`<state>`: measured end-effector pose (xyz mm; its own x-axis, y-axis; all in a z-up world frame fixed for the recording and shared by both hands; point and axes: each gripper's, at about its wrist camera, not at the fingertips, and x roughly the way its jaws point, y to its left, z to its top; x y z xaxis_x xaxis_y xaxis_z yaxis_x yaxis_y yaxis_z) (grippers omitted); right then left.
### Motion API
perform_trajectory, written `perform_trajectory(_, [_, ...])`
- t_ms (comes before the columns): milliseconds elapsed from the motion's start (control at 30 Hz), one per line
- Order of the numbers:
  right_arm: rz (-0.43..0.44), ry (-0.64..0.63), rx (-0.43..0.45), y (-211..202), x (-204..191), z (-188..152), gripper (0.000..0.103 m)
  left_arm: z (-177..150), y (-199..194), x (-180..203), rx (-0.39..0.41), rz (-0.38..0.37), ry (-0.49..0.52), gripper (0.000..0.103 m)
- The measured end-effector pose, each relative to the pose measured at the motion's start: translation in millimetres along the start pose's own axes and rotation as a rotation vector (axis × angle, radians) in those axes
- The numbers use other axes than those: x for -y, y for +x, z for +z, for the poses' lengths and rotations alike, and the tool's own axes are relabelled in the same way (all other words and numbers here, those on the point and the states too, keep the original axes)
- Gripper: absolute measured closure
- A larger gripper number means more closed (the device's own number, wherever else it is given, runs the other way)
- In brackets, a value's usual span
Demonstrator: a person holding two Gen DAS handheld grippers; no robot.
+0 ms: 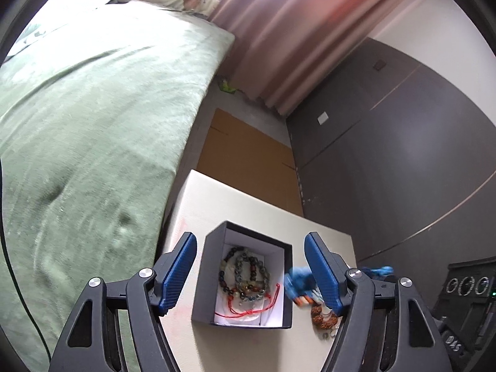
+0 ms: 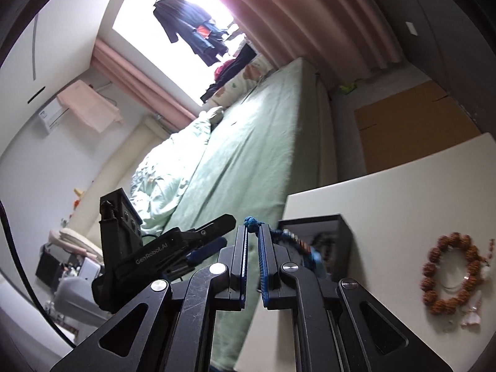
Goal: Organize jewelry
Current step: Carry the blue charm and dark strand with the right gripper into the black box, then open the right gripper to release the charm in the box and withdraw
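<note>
"GenRobot.AI" marks the left gripper (image 2: 214, 245) — spread, empty — while the right gripper (image 2: 253, 232) pinches a blue bracelet (image 2: 251, 222).

We see a black box (image 1: 198, 288) lined in white, with dark, grey and amber bead bracelets (image 1: 245, 276) and a red cord (image 1: 248, 311) in it. Our gripper pads (image 1: 178, 274) are blue. A reddish-brown bead bracelet (image 2: 452, 274) lies on the cream table (image 2: 387, 192). The bed cover (image 1: 93, 108) is pale green, the curtain (image 1: 279, 37) pink.
</note>
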<state>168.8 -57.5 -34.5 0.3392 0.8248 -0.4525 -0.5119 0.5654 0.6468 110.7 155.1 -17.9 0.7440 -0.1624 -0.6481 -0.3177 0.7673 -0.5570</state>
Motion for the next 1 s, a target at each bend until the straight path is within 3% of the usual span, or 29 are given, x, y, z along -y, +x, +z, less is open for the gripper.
perform_trajectory(333, [-0.130,-0.014,-0.068,44.4,8.8,-6.3,0.094,10.8,-1.6,-18.3,0.011,0.001,-0.047,0.030])
perform_trajectory(400, [-0.199,-0.017,-0.104,51.6,10.7,-7.6,0.092,10.8,-1.1,-19.0,0.007,-0.004,-0.048,0.030])
perform_trajectory(433, [-0.207,-0.010,-0.121,52.9,12.2,-7.8,0.079,10.1,-2.3,-18.9,0.005,-0.006,-0.045,0.030])
perform_trajectory(467, [-0.205,0.016,-0.145,54.7,16.1,-9.0,0.059,9.7,-2.4,-18.0,0.004,-0.006,-0.042,0.030])
perform_trajectory(533, [-0.199,0.039,-0.123,47.6,18.7,-10.6,0.046,7.8,-3.8,-15.5,0.004,-0.006,-0.031,0.030])
perform_trajectory(1000, [-0.281,0.146,-0.001,-48.6,53.8,-13.2,0.042,-19.7,-2.1,18.2,-0.009,-0.011,0.037,0.030])
